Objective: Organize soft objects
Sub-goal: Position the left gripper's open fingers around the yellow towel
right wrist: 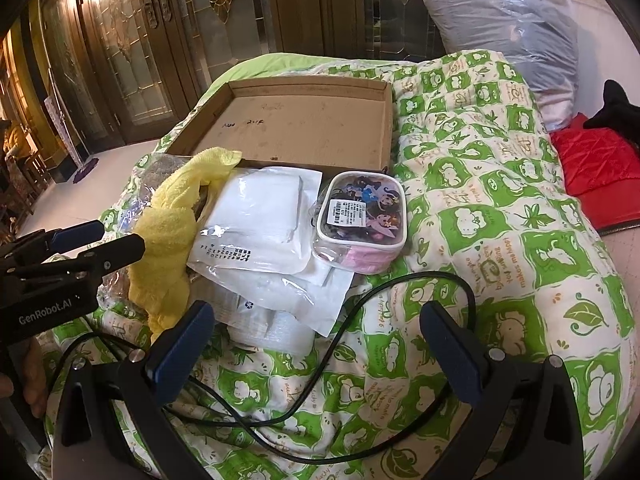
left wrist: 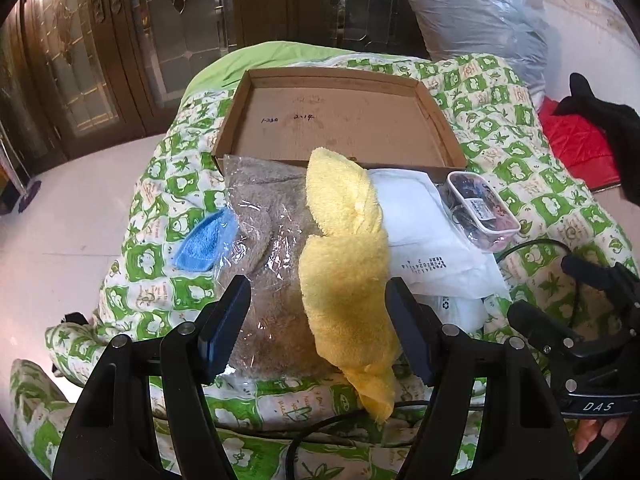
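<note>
The yellow towel (left wrist: 346,264) covers part of the bagged brown plush (left wrist: 272,264) on the bed. It lies between the spread fingers of the left hand-held gripper (left wrist: 316,320), untouched. The right hand-held gripper (right wrist: 320,344) is spread over the quilt (right wrist: 500,216), beside the white packets (right wrist: 260,216).

The brown fluffy item (left wrist: 276,280) in its clear bag is partly covered by the yellow towel (left wrist: 348,276) draped over it, and the blue cloth (left wrist: 206,240) shows only as a corner poking out from behind that bag. The white packets (right wrist: 260,216) overlap, the lower ones mostly buried. Print on the packet label and the writing inside the cardboard box (left wrist: 340,120) are too small to read. The clear pouch (right wrist: 362,220) hides its contents behind stickers. The red quilted item (right wrist: 596,176) is cut off by the frame edge.
</note>
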Action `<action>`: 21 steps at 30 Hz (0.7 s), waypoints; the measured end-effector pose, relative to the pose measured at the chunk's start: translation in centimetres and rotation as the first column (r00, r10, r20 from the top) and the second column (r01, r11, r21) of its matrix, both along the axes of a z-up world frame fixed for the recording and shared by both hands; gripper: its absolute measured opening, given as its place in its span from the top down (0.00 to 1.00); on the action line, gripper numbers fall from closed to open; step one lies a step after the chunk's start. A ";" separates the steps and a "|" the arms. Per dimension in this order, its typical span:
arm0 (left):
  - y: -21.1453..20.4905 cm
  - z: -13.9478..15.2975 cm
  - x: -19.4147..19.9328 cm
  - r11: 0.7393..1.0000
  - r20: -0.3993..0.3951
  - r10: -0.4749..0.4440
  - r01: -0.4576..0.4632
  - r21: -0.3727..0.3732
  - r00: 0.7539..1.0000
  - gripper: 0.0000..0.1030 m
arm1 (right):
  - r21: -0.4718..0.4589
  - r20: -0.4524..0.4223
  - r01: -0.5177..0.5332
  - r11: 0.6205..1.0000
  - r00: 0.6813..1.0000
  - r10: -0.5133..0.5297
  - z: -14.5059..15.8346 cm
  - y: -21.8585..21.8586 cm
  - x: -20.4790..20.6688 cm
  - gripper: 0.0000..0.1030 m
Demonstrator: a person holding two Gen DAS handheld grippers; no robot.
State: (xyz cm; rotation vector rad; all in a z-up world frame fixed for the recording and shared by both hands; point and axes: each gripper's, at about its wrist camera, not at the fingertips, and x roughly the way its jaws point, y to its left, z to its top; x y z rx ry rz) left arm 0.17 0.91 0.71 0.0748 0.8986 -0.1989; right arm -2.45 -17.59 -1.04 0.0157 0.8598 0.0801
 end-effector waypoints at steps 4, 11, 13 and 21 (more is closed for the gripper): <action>0.0 0.1 0.0 1.000 0.005 0.001 -0.001 0.008 1.000 0.32 | 0.000 0.001 0.003 1.000 1.000 -0.003 0.1 0.0 0.0 0.01; 0.1 0.1 0.4 1.000 -0.008 0.012 -0.012 0.012 1.000 0.32 | 0.008 0.004 0.005 1.000 1.000 -0.005 0.3 -0.1 0.0 0.01; 0.1 0.2 0.4 1.000 -0.007 0.016 -0.016 0.008 1.000 0.32 | 0.008 0.003 0.005 1.000 1.000 -0.005 0.2 -0.1 0.0 0.01; -0.3 0.4 0.6 1.000 -0.011 0.011 -0.011 0.011 1.000 0.32 | 0.011 0.003 0.007 1.000 1.000 -0.007 0.2 -0.2 0.0 0.01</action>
